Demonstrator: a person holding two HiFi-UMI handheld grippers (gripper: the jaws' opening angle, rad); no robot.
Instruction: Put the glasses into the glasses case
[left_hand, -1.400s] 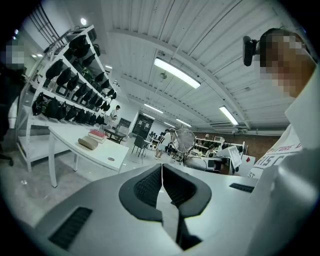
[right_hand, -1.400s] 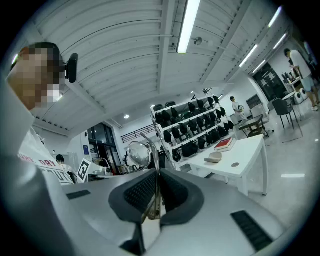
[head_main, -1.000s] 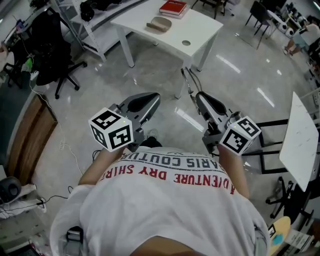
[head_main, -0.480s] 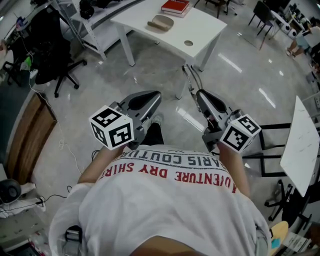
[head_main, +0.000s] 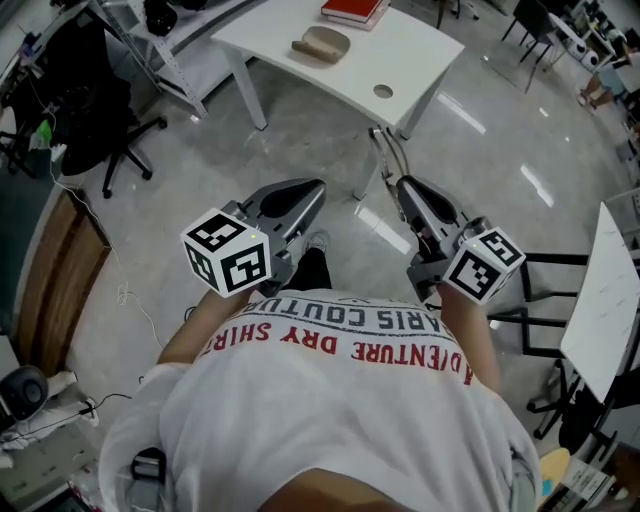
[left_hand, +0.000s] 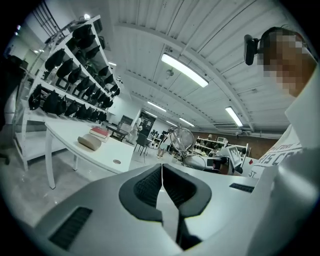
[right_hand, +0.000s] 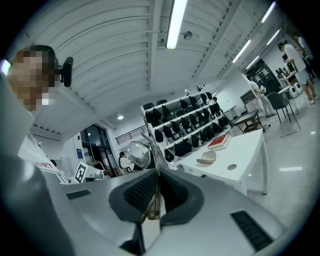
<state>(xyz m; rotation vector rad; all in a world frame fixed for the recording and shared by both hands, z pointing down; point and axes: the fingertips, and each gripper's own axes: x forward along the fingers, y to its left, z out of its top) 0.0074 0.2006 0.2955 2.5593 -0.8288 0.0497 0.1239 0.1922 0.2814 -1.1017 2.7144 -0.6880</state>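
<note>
The beige glasses case (head_main: 322, 44) lies shut on the white table (head_main: 410, 55) ahead of me; it also shows in the left gripper view (left_hand: 90, 142) and the right gripper view (right_hand: 206, 158). My right gripper (head_main: 401, 186) is shut on a temple of the thin-framed glasses (head_main: 384, 152), whose round lens (right_hand: 138, 154) sticks up past the jaws. My left gripper (head_main: 304, 193) is shut with nothing in it, its pads (left_hand: 150, 187) pressed together. Both grippers are held level at waist height, well short of the table.
A red book (head_main: 352, 9) lies beside the case, and a round cable hole (head_main: 383, 91) sits near the table's front edge. A black office chair (head_main: 95, 100) stands left, shelving (left_hand: 75, 70) behind the table, and a second white table (head_main: 600, 300) to the right.
The person has stepped forward over the shiny floor and a foot now shows. Both grippers have moved along toward the white table. The grip on the glasses is unchanged.
</note>
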